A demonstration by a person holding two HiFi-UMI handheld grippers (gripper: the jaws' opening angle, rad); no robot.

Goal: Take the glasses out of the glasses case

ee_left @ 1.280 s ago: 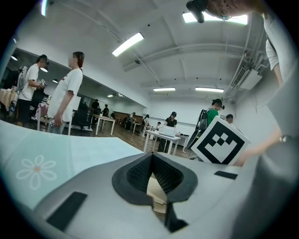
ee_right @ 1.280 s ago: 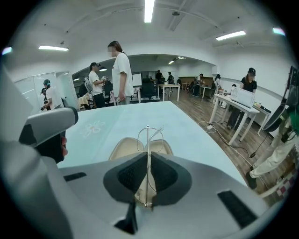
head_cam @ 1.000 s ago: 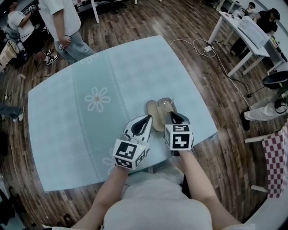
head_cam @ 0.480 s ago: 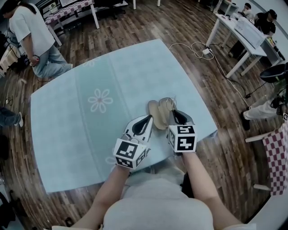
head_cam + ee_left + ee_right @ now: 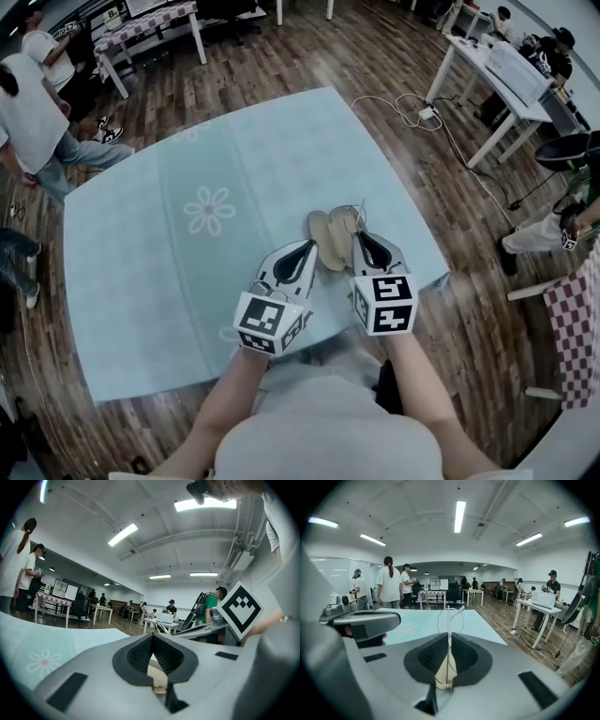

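Glasses (image 5: 448, 620) with a thin wire frame stand on edge between the jaws of the right gripper (image 5: 448, 641), which are closed on the wire. One lens loop pokes out past the tips, so the frame's long axis runs forward along the jaws, away from the person. From the head view, the glasses sit over the far right end of the open beige glasses case (image 5: 328, 234), just ahead of the right gripper's tips. Whether they are fully clear of the case cannot be told. The case lies on the table with its two oval halves side by side, between the two grippers' tips. The left gripper (image 5: 307, 247) points level at the case's left half. Its jaws are drawn together and appear to pinch the beige rim, which shows in the gap between the pads. The right gripper is tilted downward and is the one carrying the glasses, so the removal likely depends on it rising up and away while the left steadies the case. A pale blue tablecloth (image 5: 187, 272) with a flower print covers the table.
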